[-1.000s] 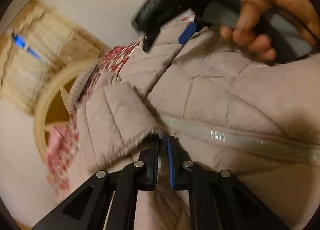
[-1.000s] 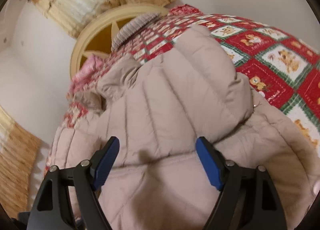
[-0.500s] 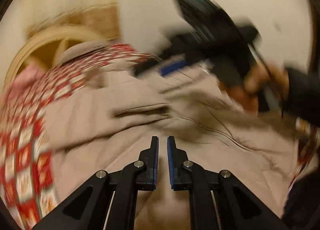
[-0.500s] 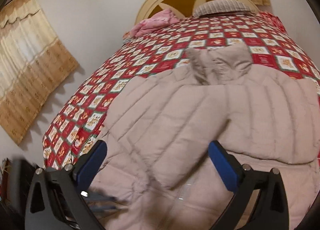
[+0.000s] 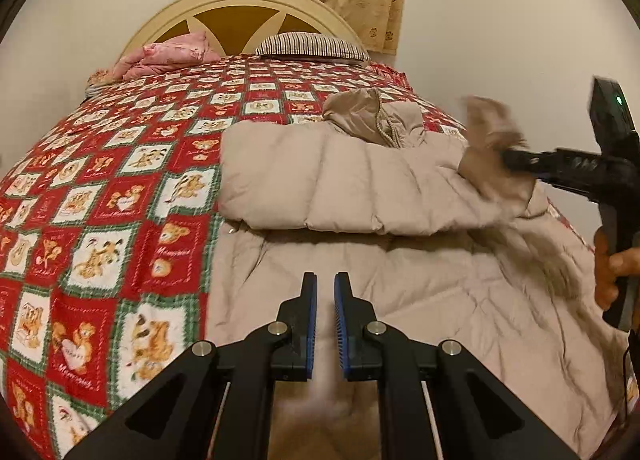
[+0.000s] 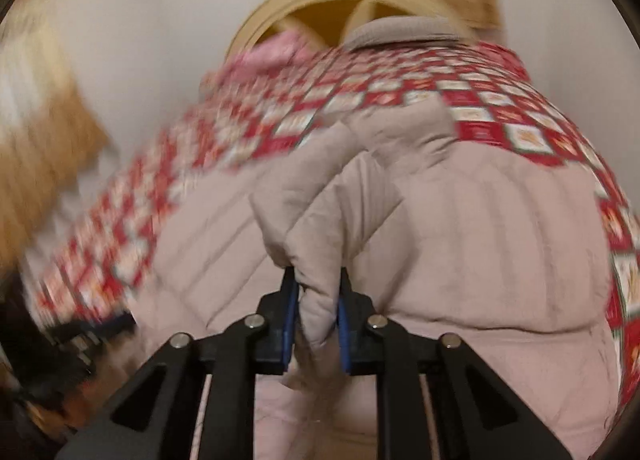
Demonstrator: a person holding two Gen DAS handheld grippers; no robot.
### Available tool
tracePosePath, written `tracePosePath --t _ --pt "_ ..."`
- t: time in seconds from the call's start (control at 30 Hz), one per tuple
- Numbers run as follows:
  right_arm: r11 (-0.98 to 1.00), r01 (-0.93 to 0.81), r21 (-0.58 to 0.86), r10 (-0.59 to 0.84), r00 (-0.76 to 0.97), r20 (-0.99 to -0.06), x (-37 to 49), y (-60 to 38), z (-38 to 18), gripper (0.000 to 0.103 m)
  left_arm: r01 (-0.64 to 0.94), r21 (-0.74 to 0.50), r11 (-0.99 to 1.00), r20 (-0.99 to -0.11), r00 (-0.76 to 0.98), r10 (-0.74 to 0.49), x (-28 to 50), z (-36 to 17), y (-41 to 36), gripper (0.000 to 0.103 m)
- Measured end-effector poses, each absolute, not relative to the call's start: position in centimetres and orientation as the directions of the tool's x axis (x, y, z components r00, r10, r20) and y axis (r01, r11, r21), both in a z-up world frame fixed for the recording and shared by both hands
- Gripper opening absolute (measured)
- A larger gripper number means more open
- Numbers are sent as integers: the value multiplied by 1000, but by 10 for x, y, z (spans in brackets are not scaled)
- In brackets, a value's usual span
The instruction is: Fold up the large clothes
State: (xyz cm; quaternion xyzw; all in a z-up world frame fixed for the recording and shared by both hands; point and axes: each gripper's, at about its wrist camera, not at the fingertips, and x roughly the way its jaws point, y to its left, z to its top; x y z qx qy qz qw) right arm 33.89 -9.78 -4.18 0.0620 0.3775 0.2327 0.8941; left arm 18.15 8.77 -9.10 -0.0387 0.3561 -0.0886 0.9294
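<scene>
A beige padded jacket (image 5: 360, 195) is lying across the right half of the quilted bed (image 5: 120, 163). A sleeve (image 6: 320, 244) is being pinched by the right gripper (image 6: 316, 300), apparently for folding inward; the left gripper (image 5: 325, 300), nearly closed and empty, is being held above the lower centre.

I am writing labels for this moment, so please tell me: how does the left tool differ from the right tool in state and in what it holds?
The left tool is shut with nothing between its blue pads; the right tool is shut on a puffy fold of the beige jacket. The left tool hovers over the flat lower part of the jacket; the right tool lifts its fold off the bed. Both are black with blue pads.
</scene>
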Motion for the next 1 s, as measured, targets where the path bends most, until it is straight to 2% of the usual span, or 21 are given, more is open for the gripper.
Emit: tracePosePath --t 0.1,0.13,0.2,0.23,0.33,0.43,0.47,0.6,0.67,0.73,0.87,1.0 --pt "859 -272 433 500 624 -601 354 -148 -50 20 94 -125 988 -661 735 -154 194 -87 81 9" --pt "840 -239 486 519 612 -597 362 -167 -64 24 83 -127 989 -667 730 -146 199 -88 79 9" --pt "850 -129 511 482 584 -653 371 -183 -92 47 53 -108 993 -692 713 -113 208 -99 75 9" --pt "865 -46 499 436 561 -704 373 -193 -111 52 36 -94 995 -711 697 -93 210 -107 74 9" --pt "815 -27 578 477 597 -645 359 -215 -123 49 17 -119 993 -731 676 -99 209 -125 81 9" --pt "899 79 431 266 682 -681 335 -223 -97 54 12 -156 988 -718 685 -122 206 -120 89 9" --pt "924 67 377 216 721 -658 327 -220 -82 54 14 -139 990 -715 690 -110 206 -116 87 9" --pt "950 -115 291 276 748 -603 326 -188 -45 55 69 -79 995 -677 728 -104 210 -87 72 9" --pt "942 -195 272 325 728 -604 334 -164 -35 70 102 -95 990 -657 741 -139 220 -69 71 9" --pt "928 -237 287 368 694 -619 355 -146 -30 80 124 -115 986 -639 750 -169 237 -49 71 9" --pt "918 -205 339 384 666 -640 401 -132 -27 96 146 -235 961 -623 737 -264 296 -20 82 9" --pt "903 -101 417 388 604 -696 472 -119 -28 97 141 -327 934 -646 688 -330 364 -18 90 10"
